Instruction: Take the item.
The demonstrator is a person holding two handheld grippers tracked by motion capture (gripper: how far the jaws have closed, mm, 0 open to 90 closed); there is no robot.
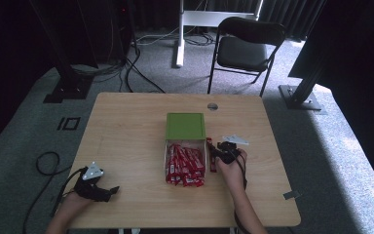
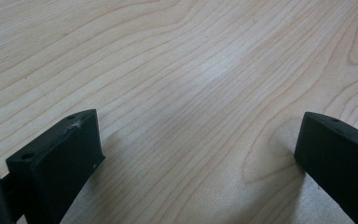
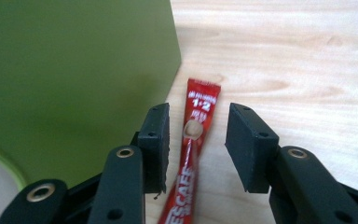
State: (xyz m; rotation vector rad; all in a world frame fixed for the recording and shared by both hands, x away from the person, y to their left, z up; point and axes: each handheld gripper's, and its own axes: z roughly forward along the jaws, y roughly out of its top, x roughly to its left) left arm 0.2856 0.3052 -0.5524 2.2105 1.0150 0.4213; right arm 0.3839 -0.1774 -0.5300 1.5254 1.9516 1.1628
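A green box (image 1: 185,126) stands mid-table, with a pile of red coffee sachets (image 1: 184,165) in the open tray at its near side. One red sachet (image 1: 213,157) lies flat on the wood just right of the tray. My right gripper (image 1: 222,150) hovers over it. In the right gripper view the sachet (image 3: 200,100) runs between the jaws of my right gripper (image 3: 199,116); the pads stand apart and do not press it, and the green box wall (image 3: 70,70) rises at the left. My left gripper (image 1: 108,191) rests near the table's front left, open and holding nothing (image 2: 200,123).
Bare wood of the table (image 2: 168,56) lies under the left gripper. A cable hole (image 1: 213,106) sits near the table's far edge. Beyond the table stand a black folding chair (image 1: 246,46) and dark stands on the carpet.
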